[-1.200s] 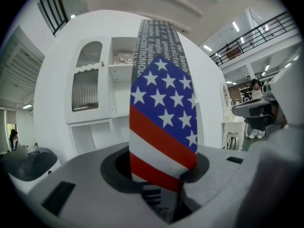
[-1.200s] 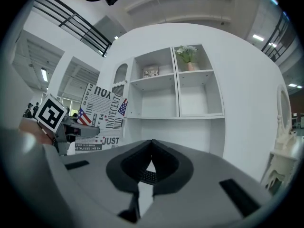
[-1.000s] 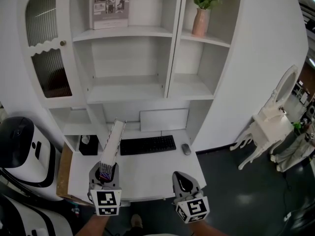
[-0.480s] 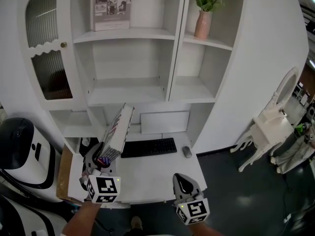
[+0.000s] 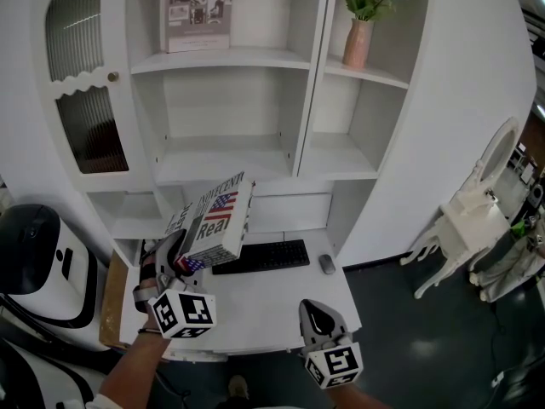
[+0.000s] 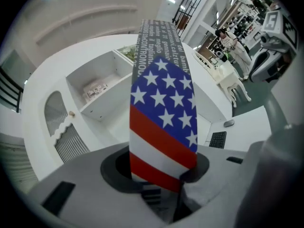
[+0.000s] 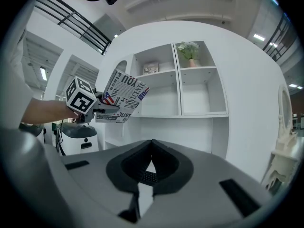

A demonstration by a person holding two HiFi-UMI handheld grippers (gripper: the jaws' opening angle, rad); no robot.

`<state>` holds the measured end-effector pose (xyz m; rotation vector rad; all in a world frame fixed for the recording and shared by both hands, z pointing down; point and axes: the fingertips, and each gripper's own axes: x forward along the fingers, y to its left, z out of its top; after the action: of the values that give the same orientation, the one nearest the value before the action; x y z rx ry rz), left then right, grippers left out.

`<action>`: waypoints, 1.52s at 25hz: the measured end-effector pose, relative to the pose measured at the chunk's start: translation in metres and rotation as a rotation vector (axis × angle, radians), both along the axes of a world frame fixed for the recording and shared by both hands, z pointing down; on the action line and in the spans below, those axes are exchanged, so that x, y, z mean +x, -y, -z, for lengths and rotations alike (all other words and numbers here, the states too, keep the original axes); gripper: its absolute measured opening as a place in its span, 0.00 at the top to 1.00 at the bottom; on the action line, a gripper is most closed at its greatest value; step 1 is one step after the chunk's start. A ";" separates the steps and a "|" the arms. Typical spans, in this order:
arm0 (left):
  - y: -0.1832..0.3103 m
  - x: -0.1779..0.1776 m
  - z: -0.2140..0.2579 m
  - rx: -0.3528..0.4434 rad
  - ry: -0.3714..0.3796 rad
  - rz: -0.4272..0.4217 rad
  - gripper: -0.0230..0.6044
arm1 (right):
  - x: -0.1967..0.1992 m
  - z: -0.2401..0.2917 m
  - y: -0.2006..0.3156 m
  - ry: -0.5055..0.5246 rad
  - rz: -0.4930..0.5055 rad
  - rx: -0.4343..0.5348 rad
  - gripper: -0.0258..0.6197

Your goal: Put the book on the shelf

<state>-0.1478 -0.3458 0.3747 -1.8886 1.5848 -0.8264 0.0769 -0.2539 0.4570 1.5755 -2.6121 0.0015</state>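
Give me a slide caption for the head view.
Left gripper holds a flag-printed book tilted above the white desk, before the shelves; right gripper hangs shut, empty.

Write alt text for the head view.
The left gripper holds a flag-printed book tilted above a white desk, in front of a white shelf unit. The right gripper, shut on nothing, hovers near the desk's front edge.
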 end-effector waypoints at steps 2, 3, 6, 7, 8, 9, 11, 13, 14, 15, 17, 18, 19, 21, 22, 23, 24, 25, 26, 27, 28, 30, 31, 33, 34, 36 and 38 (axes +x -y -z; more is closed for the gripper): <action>0.006 -0.002 0.001 -0.002 0.036 0.001 0.71 | -0.001 -0.001 0.002 0.001 0.000 -0.001 0.96; 0.009 -0.004 0.001 -0.002 0.053 0.003 0.71 | -0.002 -0.002 0.002 0.001 -0.001 -0.002 0.96; 0.020 -0.007 0.006 0.007 0.119 0.010 0.71 | 0.000 -0.004 0.005 0.001 -0.005 -0.007 0.96; 0.024 -0.007 0.007 0.011 0.144 0.010 0.71 | 0.001 -0.004 0.006 0.000 -0.007 -0.008 0.96; 0.028 -0.008 0.009 0.014 0.170 0.011 0.71 | 0.001 -0.005 0.007 -0.001 -0.010 -0.011 0.96; 0.032 -0.008 0.010 0.018 0.197 0.011 0.71 | 0.002 -0.005 0.008 -0.001 -0.012 -0.013 0.96; 0.039 -0.007 0.014 0.026 0.247 0.013 0.71 | 0.002 -0.006 0.010 -0.004 -0.016 -0.018 0.96; 0.045 -0.006 0.017 0.038 0.292 0.017 0.71 | 0.003 -0.007 0.010 -0.004 -0.021 -0.021 0.96; 0.048 -0.006 0.020 0.046 0.314 0.021 0.71 | 0.004 -0.007 0.011 -0.004 -0.024 -0.022 0.96; 0.050 -0.005 0.022 0.053 0.335 0.025 0.71 | 0.005 -0.008 0.011 -0.004 -0.027 -0.023 0.96; 0.056 -0.004 0.025 0.059 0.374 0.034 0.71 | 0.006 -0.009 0.012 -0.003 -0.033 -0.024 0.96; 0.059 -0.004 0.026 0.058 0.394 0.041 0.71 | 0.006 -0.010 0.012 -0.001 -0.036 -0.024 0.96; 0.063 -0.004 0.027 0.053 0.417 0.049 0.71 | 0.007 -0.010 0.012 0.002 -0.038 -0.024 0.96; 0.071 -0.005 0.026 0.038 0.460 0.066 0.71 | 0.007 -0.010 0.013 0.004 -0.043 -0.024 0.96; 0.074 -0.006 0.026 0.032 0.477 0.074 0.71 | 0.008 -0.010 0.013 0.004 -0.045 -0.025 0.96; 0.077 -0.006 0.026 0.027 0.492 0.080 0.71 | 0.008 -0.011 0.014 0.005 -0.048 -0.027 0.96; 0.080 -0.006 0.026 0.024 0.507 0.084 0.71 | 0.009 -0.011 0.014 0.005 -0.050 -0.028 0.96; 0.084 -0.006 0.026 0.022 0.523 0.087 0.71 | 0.009 -0.012 0.015 0.005 -0.054 -0.030 0.96; 0.087 -0.006 0.026 0.022 0.539 0.090 0.71 | 0.011 -0.012 0.015 0.007 -0.058 -0.032 0.96; 0.090 -0.005 0.026 0.022 0.557 0.093 0.71 | 0.012 -0.013 0.016 0.008 -0.062 -0.033 0.96; 0.093 -0.004 0.027 0.024 0.574 0.098 0.71 | 0.014 -0.014 0.016 0.009 -0.066 -0.034 0.96; 0.099 -0.004 0.028 0.030 0.606 0.112 0.71 | 0.017 -0.015 0.017 0.007 -0.076 -0.040 0.96; 0.103 -0.004 0.028 0.033 0.617 0.120 0.71 | 0.018 -0.015 0.017 0.007 -0.081 -0.041 0.96; 0.112 -0.004 0.029 0.038 0.635 0.136 0.71 | 0.021 -0.016 0.018 0.009 -0.089 -0.040 0.96; 0.116 -0.004 0.029 0.037 0.640 0.139 0.71 | 0.022 -0.017 0.019 0.010 -0.092 -0.040 0.96; 0.126 -0.005 0.023 0.027 0.647 0.145 0.71 | 0.025 -0.019 0.020 0.010 -0.102 -0.043 0.96; 0.135 -0.006 0.019 0.010 0.660 0.152 0.71 | 0.029 -0.020 0.020 0.008 -0.114 -0.049 0.96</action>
<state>-0.1542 -0.4806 0.3559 -1.2917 1.3043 -1.3320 0.1057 -0.2742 0.4769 1.7085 -2.5040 0.0796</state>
